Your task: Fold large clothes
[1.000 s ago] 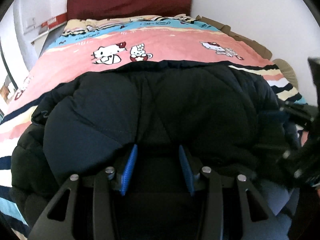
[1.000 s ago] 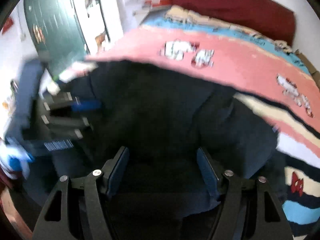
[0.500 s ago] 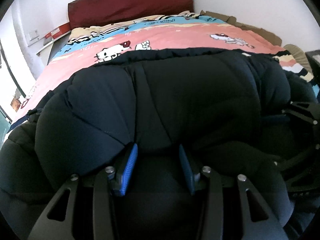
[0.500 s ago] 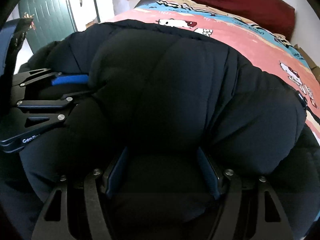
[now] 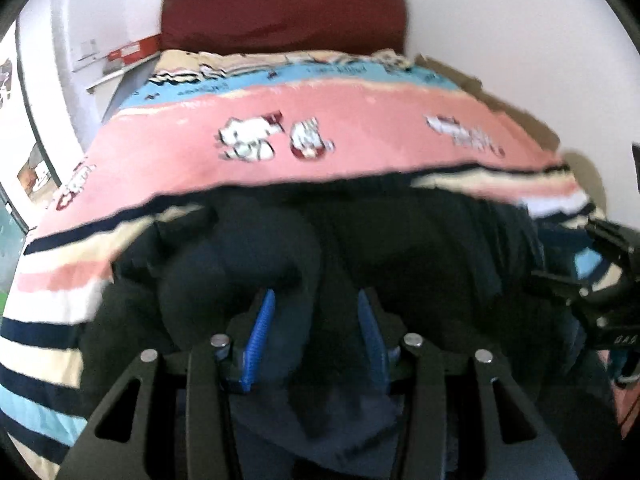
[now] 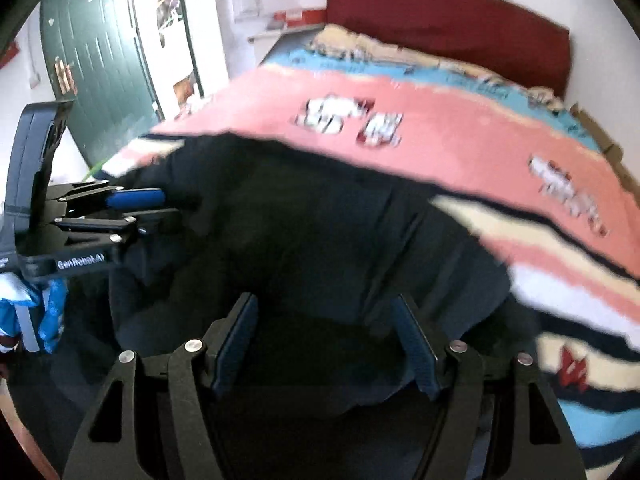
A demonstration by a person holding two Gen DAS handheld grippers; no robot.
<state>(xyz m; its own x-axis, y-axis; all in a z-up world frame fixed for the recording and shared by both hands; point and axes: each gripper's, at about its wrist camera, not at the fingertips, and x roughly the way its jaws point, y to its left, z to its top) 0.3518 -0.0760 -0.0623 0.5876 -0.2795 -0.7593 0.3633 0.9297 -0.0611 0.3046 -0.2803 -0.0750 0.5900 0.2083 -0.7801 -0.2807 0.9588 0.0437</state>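
Across the near end of the bed, a dark puffer jacket [image 5: 400,248] is lying in a thick, bunched heap, black to deep navy, its quilted padding bulging in rounded folds and its edges blurring in both views. Its near portion is filling the gap between the blue-padded fingers of the left gripper [image 5: 314,332], which are standing partly apart and pressing on a fold of the fabric. The right gripper [image 6: 324,344] is holding its fingers wider, with a broader bunch of the jacket gripped between them. Each gripper is showing at the side of the other's view, both alongside the jacket. Under the jacket, a bedspread [image 5: 360,136] in pink, cream, blue and navy stripes with cartoon cats is covering the bed up to a dark red headboard [image 5: 280,16]. A green door [image 6: 100,64] is standing at the left.
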